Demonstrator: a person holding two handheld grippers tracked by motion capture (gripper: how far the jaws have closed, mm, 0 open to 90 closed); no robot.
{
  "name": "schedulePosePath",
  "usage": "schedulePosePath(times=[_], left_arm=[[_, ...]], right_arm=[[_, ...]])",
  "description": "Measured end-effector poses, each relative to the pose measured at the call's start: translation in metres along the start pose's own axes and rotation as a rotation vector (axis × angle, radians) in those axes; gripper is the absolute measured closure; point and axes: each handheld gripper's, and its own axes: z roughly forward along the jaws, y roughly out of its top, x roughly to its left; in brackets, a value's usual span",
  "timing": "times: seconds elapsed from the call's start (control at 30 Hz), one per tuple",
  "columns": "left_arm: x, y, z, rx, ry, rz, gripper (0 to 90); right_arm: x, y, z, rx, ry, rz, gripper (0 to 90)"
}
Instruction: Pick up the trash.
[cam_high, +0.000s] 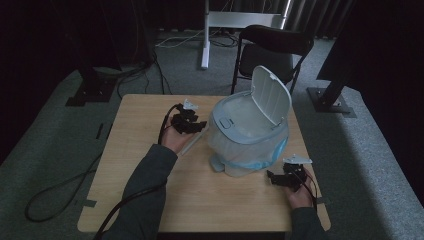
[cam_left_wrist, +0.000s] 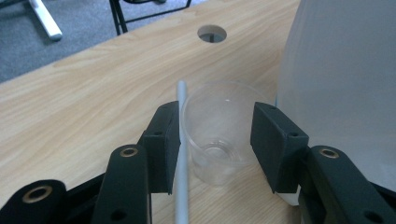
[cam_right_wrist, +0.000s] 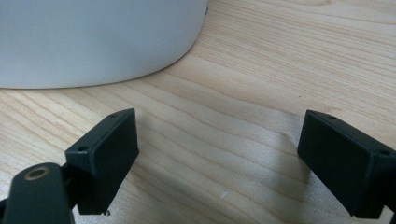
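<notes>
A clear plastic cup (cam_left_wrist: 212, 158) stands upright on the wooden table (cam_high: 145, 195), right beside the white pedal bin (cam_high: 250, 130). My left gripper (cam_left_wrist: 215, 126) is open with the cup between its jaws. The pads sit close to the cup's sides, and the cup wall looks round and unsqueezed. A grey straw (cam_left_wrist: 182, 93) lies on the table between the left pad and the cup, and it trails out under the hand (cam_high: 191, 144). My right gripper (cam_right_wrist: 219, 158) is open and holds nothing, low over the table by the bin's base (cam_right_wrist: 93, 37). In the high view it rests at the front right (cam_high: 274, 176).
The bin's lid (cam_high: 270, 97) stands open and a pale liner bag hangs over its rim. The bin wall (cam_left_wrist: 341, 84) is close on the left gripper's right. A cable hole (cam_left_wrist: 211, 33) pierces the table beyond the cup. A black chair (cam_high: 272, 45) stands behind the table.
</notes>
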Motion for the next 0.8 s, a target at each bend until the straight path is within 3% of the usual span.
schedulePosePath(times=[0.27,0.53,0.8], left_arm=[[0.003,-0.007,0.01,0.038,0.01,-0.025,52.9],[0.006,-0.014,0.016,0.062,-0.007,-0.056,53.1],[0.011,-0.021,0.012,0.076,-0.027,-0.069,62.7]], right_arm=[[0.0,0.0,0.0,0.0,0.0,0.0,11.3],[0.0,0.0,0.0,0.0,0.0,-0.001,11.3],[0.0,0.0,0.0,0.0,0.0,-0.002,11.3]])
